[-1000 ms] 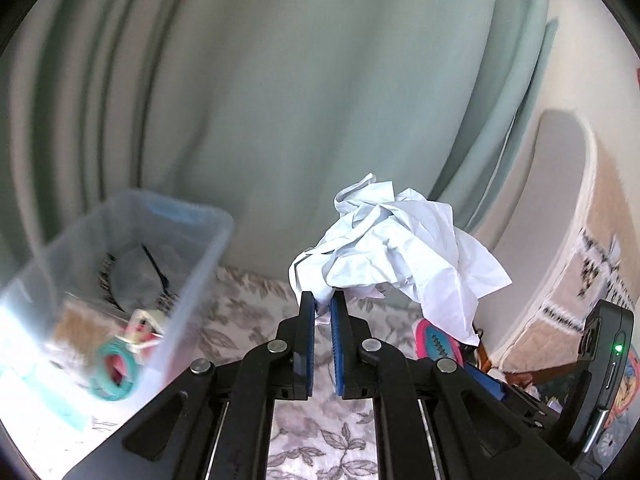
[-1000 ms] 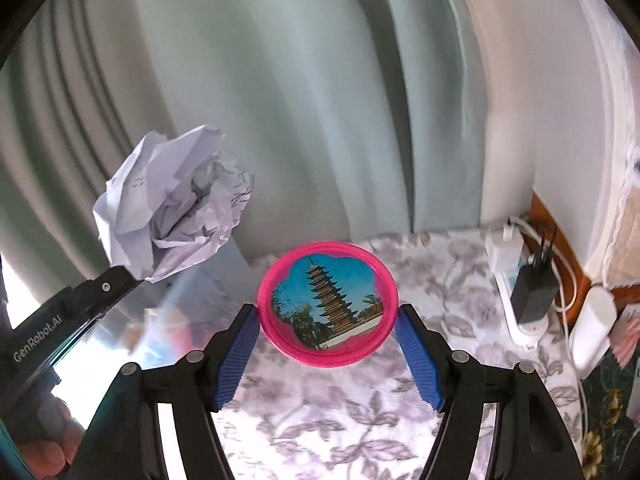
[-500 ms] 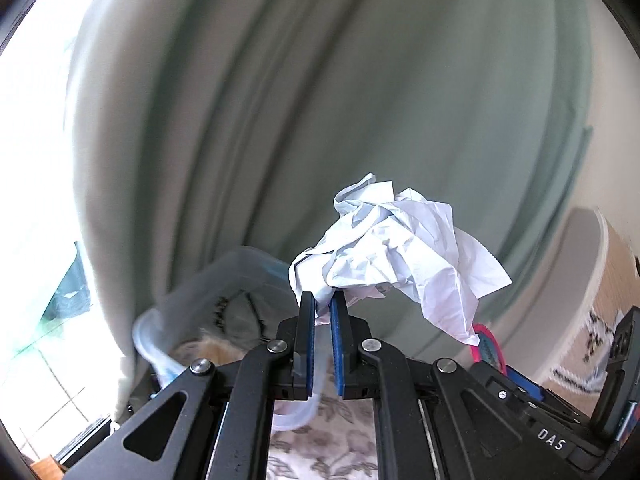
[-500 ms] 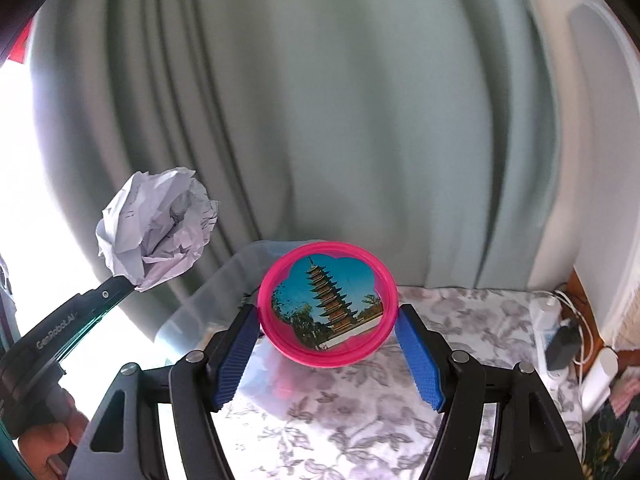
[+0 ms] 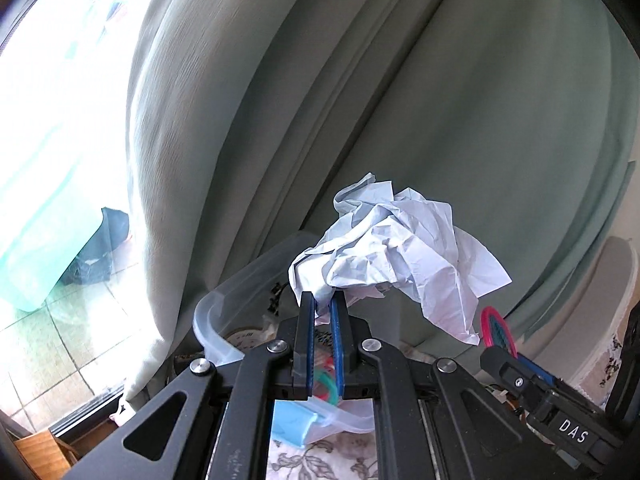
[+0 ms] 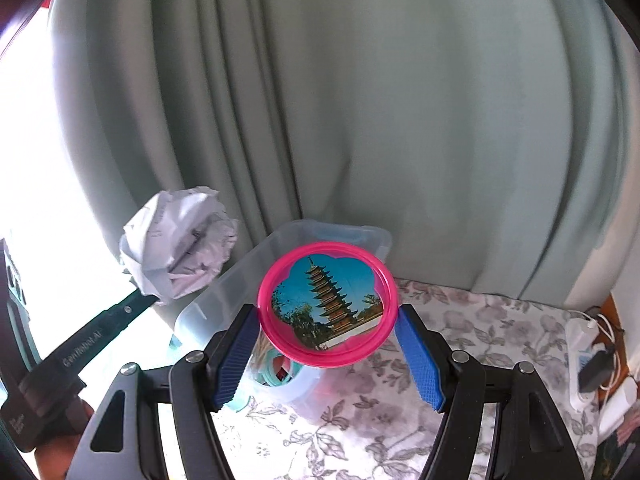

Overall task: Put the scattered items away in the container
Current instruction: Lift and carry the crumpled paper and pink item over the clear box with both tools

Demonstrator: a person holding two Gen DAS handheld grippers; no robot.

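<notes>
L jaws pinch crumpled paper (image 5: 394,248), R jaws clamp pink disc (image 6: 328,304), pagoda face in R view only

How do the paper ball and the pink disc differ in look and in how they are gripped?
The paper ball is crumpled, white and shapeless; the pink disc is flat, round and rigid, with a pagoda picture. The left tongs pinch only a corner of the ball, nearly shut; the right tongs span the disc's full width, edge to edge. Both are held aloft near the clear bin.
</notes>
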